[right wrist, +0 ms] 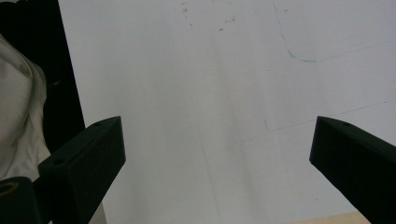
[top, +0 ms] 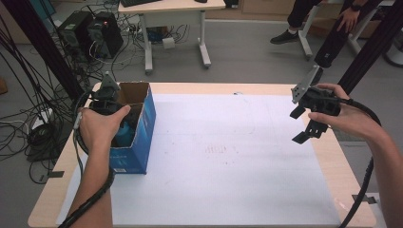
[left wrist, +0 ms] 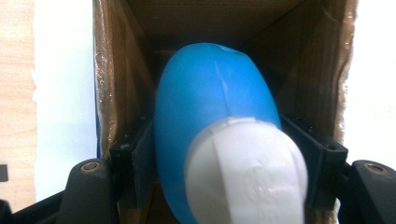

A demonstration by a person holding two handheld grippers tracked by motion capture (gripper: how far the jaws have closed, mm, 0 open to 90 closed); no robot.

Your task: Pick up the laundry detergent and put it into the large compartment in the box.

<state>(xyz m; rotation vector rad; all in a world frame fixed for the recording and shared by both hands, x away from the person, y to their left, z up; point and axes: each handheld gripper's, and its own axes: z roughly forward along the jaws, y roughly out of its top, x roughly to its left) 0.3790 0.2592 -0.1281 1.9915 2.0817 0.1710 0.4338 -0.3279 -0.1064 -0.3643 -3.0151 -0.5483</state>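
White paper (top: 228,156) covers table; left tool (left wrist: 219,154) clamps blue bottle (left wrist: 210,102), right tool (right wrist: 217,154) apart.

overhead view; two close gripper views

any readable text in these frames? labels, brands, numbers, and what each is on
None can be read.
Blue box: small pale print near the bottom of its side in the high view, too small and blurred to read.
Blue bottle with white cap: no print on the faces shown.
White sheet: faint pen lines and specks, no letters.
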